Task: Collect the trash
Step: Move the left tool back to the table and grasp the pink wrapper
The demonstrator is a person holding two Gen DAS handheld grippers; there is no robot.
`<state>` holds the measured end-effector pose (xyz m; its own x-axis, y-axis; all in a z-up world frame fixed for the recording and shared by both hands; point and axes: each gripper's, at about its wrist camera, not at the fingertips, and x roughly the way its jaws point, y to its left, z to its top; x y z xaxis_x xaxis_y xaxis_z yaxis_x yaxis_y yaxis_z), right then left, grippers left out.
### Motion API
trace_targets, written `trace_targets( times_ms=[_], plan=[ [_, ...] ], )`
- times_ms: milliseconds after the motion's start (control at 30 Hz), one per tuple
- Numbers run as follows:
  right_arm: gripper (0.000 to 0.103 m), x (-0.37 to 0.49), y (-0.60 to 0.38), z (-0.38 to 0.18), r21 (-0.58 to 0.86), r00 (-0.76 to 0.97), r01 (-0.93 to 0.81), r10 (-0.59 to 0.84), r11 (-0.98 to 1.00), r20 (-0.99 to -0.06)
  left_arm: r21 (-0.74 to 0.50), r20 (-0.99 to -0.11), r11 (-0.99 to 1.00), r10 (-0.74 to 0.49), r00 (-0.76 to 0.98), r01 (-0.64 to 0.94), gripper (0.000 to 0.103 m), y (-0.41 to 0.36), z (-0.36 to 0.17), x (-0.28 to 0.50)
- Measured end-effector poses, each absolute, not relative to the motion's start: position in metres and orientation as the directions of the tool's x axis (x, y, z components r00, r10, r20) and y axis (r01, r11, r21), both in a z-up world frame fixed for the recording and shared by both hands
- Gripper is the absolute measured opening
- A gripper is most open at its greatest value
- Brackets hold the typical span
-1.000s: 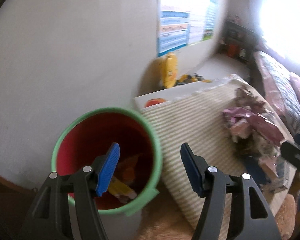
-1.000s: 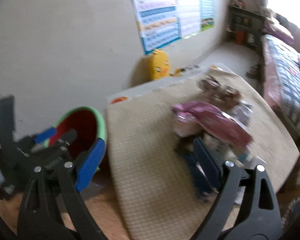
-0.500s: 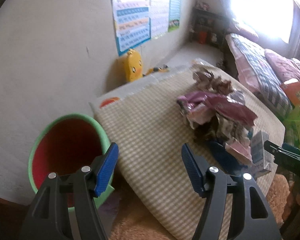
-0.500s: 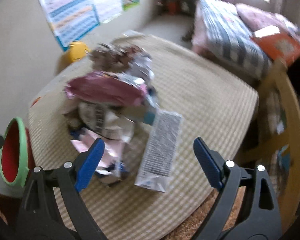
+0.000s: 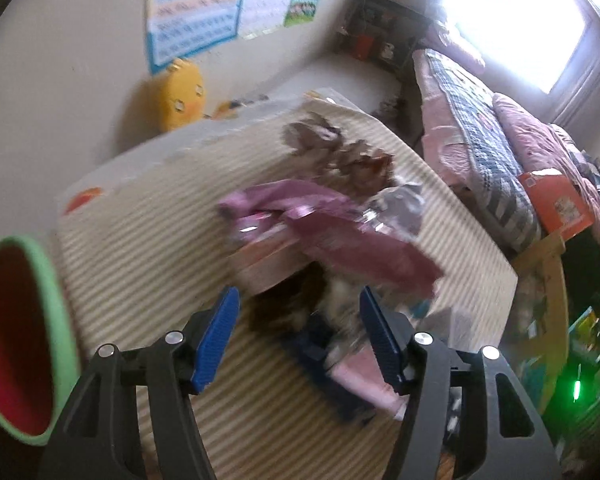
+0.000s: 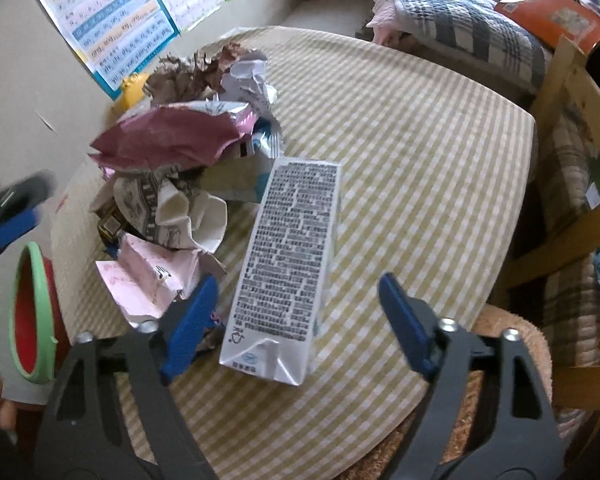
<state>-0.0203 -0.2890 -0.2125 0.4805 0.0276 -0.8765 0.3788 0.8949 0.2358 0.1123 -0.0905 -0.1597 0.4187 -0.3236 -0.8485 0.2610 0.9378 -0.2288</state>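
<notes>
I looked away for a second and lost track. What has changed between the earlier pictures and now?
Both grippers swung away from the bin toward the trash pile. The right gripper dropped over the white carton; its jaws are closing with the carton between them, pads not yet touching. The left gripper now hangs over the pile's near edge, holding nothing. Nothing was taken or let go; pile, carton and bin stayed put.

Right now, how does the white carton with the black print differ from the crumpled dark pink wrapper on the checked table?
The white carton with black print keeps its boxy shape; the crumpled dark pink wrapper is flattened and creased. The carton lies alone on the checked tablecloth at the pile's edge, while the wrapper sits on top of the heap. The carton is plain white and black, the wrapper coloured and shiny. Both are trash on the table.
</notes>
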Motion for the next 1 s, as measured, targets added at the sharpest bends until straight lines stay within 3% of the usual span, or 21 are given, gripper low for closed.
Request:
trace_targets(
  times_ms=[200, 333, 500, 600, 700, 900, 1000],
  plan=[
    [0.077, -0.023, -0.300, -0.216, 0.282, 0.492, 0.401, 0.055, 0.872, -0.869, -0.273, -0.876, 0.937, -0.336, 0.346, 0.218, 0.062, -0.136, -0.182, 0.148],
    [0.078, -0.024, -0.302, -0.219, 0.296, 0.496, 0.395, 0.069, 0.870, -0.866, -0.277, -0.884, 0.943, -0.325, 0.337, 0.183, 0.069, -0.142, -0.190, 0.154],
    [0.078, -0.025, -0.304, -0.220, 0.310, 0.498, 0.389, 0.086, 0.867, -0.863, -0.317, -0.878, 0.939, -0.345, 0.332, 0.135, 0.071, -0.142, -0.190, 0.157],
    [0.081, -0.026, -0.307, -0.222, 0.324, 0.497, 0.393, 0.097, 0.860, -0.862, -0.353, -0.875, 0.930, -0.367, 0.317, 0.103, 0.079, -0.147, -0.193, 0.160],
    [0.081, -0.027, -0.308, -0.222, 0.328, 0.500, 0.393, 0.100, 0.859, -0.860, -0.412, -0.853, 0.910, -0.405, 0.330, 0.053, 0.079, -0.146, -0.194, 0.160],
    [0.082, -0.026, -0.309, -0.224, 0.323, 0.493, 0.388, 0.101, 0.863, -0.864, -0.375, -0.879, 0.926, -0.370, 0.302, 0.043, 0.076, -0.158, -0.204, 0.167],
    [0.082, -0.024, -0.308, -0.225, 0.315, 0.489, 0.387, 0.097, 0.867, -0.867, -0.401, -0.876, 0.916, -0.387, 0.286, 0.013, 0.062, -0.155, -0.211, 0.169]
  ],
)
